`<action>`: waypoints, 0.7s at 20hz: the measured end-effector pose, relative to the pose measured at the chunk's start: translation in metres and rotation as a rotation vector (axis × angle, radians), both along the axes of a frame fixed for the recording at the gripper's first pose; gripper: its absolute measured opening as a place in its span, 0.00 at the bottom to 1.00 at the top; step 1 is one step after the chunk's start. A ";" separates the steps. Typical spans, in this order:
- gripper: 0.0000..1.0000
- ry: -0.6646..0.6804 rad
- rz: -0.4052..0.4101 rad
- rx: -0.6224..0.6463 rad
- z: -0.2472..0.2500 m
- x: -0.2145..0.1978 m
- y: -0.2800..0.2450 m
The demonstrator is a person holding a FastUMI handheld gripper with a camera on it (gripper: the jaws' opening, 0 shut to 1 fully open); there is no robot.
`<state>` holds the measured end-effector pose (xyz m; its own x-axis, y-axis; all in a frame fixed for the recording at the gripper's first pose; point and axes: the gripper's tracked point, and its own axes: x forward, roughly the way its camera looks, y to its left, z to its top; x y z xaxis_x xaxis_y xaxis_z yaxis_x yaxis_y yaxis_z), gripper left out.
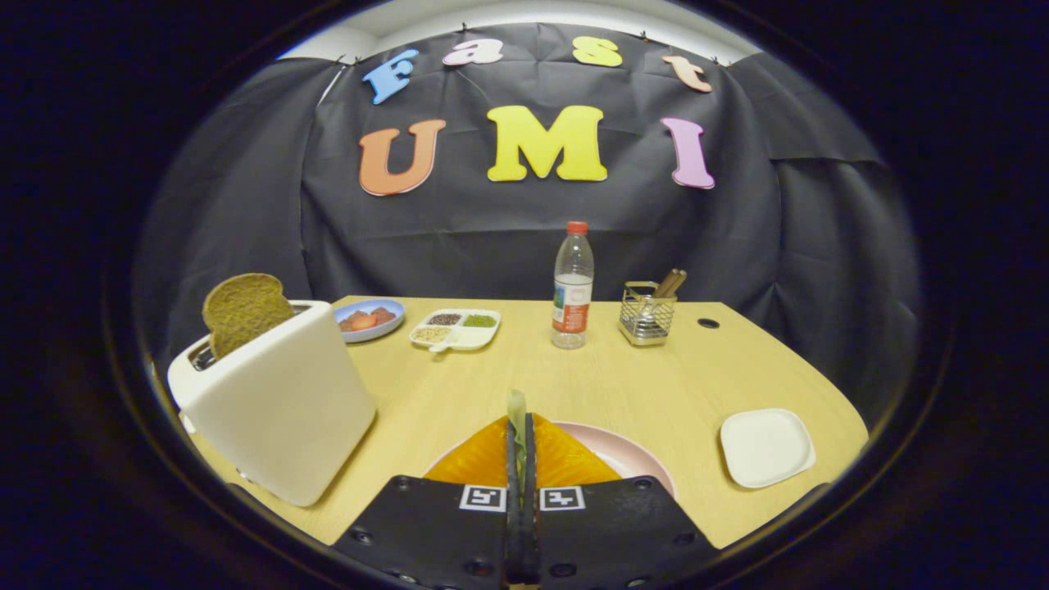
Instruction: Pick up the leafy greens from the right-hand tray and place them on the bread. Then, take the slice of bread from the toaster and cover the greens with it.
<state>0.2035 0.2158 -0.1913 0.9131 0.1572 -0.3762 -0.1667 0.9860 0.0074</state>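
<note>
My gripper [519,434] is shut on a pale green leaf [516,407] that pokes up between the fingertips. Right under and ahead of the fingers lies an orange-brown slice of bread [565,460] on a pink plate [647,465]. Left of the fingers stands a white toaster [279,410] with a brown slice of bread [244,310] sticking up out of its slot. To the right of the plate sits a white square tray [766,447] with nothing on it.
At the back of the wooden table [623,385] stand a plastic water bottle [572,287], a wire holder with utensils [647,315], a white divided dish of grains [456,328] and a blue plate of food [369,318].
</note>
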 end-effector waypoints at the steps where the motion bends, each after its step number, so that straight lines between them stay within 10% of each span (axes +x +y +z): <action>1: 0.00 0.013 -0.004 -0.012 -0.005 0.005 -0.004; 10: 0.11 0.084 -0.024 -0.047 -0.025 0.024 -0.023; 14: 0.37 0.091 -0.022 -0.053 -0.021 0.018 -0.025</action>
